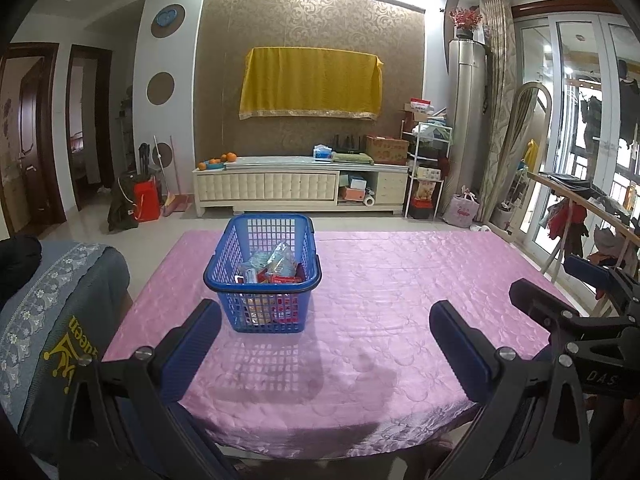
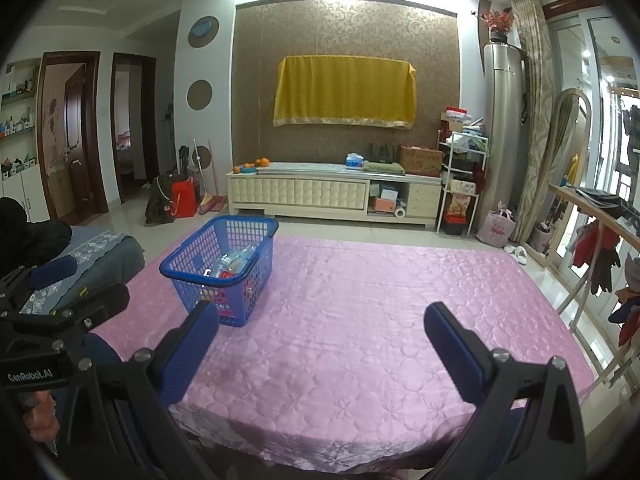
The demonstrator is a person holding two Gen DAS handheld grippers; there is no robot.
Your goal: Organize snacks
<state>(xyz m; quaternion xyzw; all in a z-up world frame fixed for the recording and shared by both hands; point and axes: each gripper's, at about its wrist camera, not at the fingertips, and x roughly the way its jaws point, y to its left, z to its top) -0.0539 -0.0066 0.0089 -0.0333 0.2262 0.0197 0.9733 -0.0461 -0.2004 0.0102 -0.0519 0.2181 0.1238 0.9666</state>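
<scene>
Two empty claws, left claw (image 1: pixel 326 334) and right claw (image 2: pixel 322 336); one basket (image 1: pixel 262 276).

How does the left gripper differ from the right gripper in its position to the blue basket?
The left gripper points almost straight at the blue basket, which sits centred in its view. The right gripper points at bare pink tablecloth, with the basket off to its left. Both are open, empty, and held above the near table edge.
</scene>
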